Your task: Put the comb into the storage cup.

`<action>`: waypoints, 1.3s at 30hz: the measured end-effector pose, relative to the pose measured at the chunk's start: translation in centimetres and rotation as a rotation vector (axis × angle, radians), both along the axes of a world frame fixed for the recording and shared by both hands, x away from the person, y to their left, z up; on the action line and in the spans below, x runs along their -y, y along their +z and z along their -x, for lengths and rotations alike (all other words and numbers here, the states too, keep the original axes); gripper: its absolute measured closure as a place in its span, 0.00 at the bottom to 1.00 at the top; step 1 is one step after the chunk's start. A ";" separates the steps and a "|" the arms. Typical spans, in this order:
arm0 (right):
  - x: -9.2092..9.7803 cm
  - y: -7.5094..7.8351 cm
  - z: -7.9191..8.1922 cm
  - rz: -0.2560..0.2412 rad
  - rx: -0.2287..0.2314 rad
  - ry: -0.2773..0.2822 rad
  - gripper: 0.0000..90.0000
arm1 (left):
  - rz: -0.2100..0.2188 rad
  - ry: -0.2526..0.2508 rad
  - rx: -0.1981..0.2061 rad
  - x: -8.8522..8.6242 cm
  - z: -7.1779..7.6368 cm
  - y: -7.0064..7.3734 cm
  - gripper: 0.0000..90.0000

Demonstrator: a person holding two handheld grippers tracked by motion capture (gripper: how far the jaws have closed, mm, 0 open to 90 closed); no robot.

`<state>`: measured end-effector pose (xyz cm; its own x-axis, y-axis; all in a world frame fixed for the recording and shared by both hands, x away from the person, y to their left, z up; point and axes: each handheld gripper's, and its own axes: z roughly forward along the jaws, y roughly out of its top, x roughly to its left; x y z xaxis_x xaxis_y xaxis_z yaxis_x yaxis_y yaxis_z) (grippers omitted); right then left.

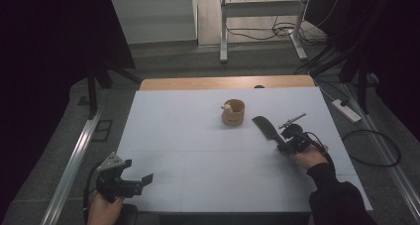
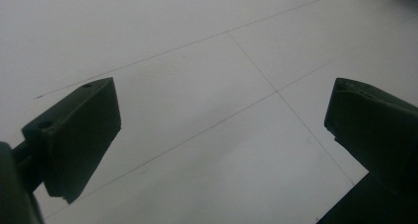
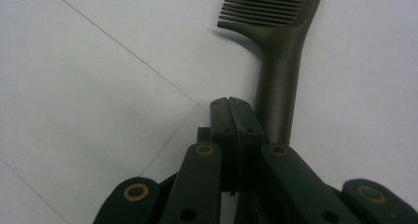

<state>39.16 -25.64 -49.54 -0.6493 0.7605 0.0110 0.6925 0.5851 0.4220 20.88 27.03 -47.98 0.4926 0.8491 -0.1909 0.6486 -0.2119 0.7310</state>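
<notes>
1. The surface (image 1: 198,150) is wide, white and flat, so nothing on it should snag.
2. The comb (image 1: 265,126) lies flat on the right half, near a small wooden cup (image 1: 233,112). It looks light, stiff and smooth; I'd take it by the handle (image 3: 278,86), not the teeth.
3. The right gripper (image 3: 231,103) sits low just beside that handle, jaws pressed shut on nothing, forearm angled in.
4. The left gripper (image 1: 141,181) hovers at the near left, jaws wide apart, empty.
</notes>
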 end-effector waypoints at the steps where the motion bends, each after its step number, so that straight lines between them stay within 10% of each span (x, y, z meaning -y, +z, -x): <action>1: 0.0 0.0 0.0 0.001 0.000 0.000 1.00 | 0.000 0.000 0.000 0.0 0.0 0.0 0.01; 12: -0.2 1.4 0.7 -0.053 0.060 0.017 0.94 | -0.001 -0.001 -0.002 0.0 0.0 0.0 0.01; 39: 0.3 2.6 0.7 -0.021 0.114 -0.093 0.10 | -0.002 -0.003 -0.006 0.1 -0.1 0.0 0.02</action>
